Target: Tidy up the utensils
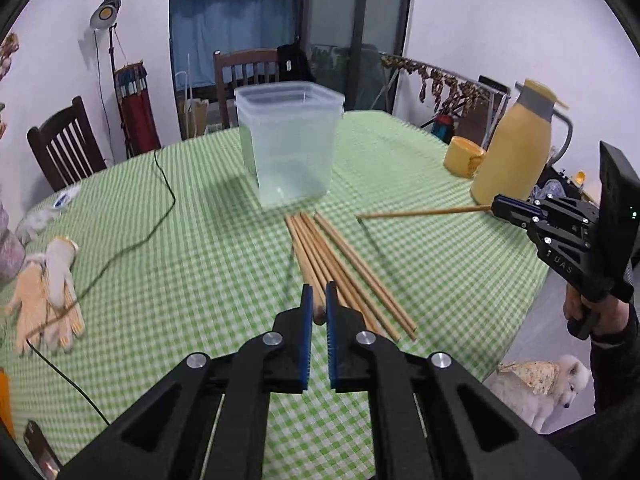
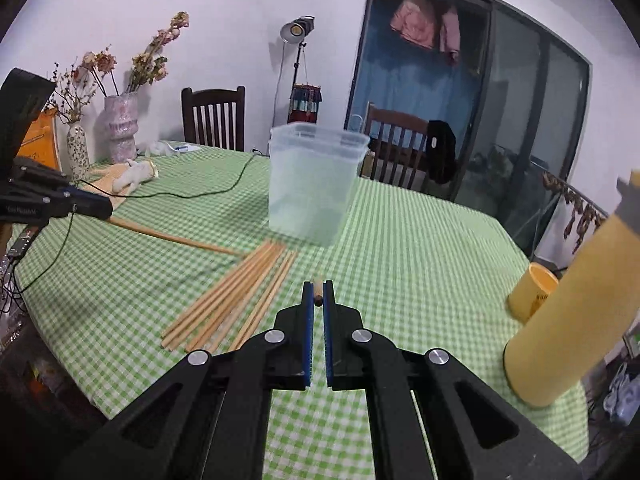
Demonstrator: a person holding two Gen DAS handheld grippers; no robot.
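Chopsticks [image 1: 344,276] lay in a loose bundle near the middle of the green-checked tabletop [image 1: 200,264], just in front of a clear plastic container [image 1: 290,140] that stood upright and looked empty. Along the tabletop's right edge stood a yellow thermos jug [image 1: 516,148] with a yellow cup [image 1: 464,157] on its side just beside it. Toward the left edge lay a pair of work gloves [image 1: 48,292], and a thin black cable [image 1: 160,216] trailed across the cloth between them and the container. Vases of dried flowers [image 2: 116,120] stood at the far left edge, with wooden chairs [image 2: 214,118] behind the tabletop.

Nothing lay between the bundle and the container.

The left gripper [image 1: 319,304] had its fingers closed on one chopstick [image 2: 176,238], which slanted away from it down toward the bundle. The right gripper [image 2: 317,300] also had its fingers clamped on a single chopstick [image 1: 424,213], held above the cloth to the right of the bundle; only its butt end showed between the blue pads in the right wrist view.
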